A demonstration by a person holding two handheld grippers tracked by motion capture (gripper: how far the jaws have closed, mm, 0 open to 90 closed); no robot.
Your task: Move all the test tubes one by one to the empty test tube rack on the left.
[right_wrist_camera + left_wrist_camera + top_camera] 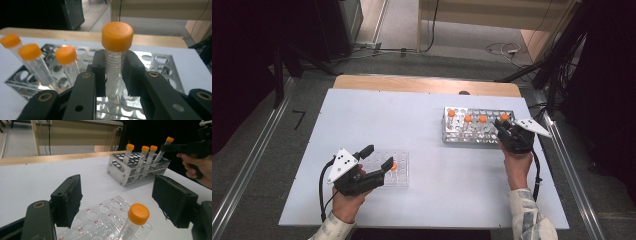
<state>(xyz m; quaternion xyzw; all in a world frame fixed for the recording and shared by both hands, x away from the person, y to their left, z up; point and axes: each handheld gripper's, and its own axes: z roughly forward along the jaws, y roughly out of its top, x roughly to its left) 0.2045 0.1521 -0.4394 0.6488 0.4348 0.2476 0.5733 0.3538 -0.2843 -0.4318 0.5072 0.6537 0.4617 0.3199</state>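
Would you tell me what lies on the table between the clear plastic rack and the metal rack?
Nothing: in the high view the white table is bare between the clear plastic rack and the metal rack.

Orange caps [117, 35] top clear graduated tubes [112, 75] — silver metal rack [477, 136], clear rack [100, 220] lettered red, white table [422, 125].

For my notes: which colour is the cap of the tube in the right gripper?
Orange cap; clearest in the right gripper view.
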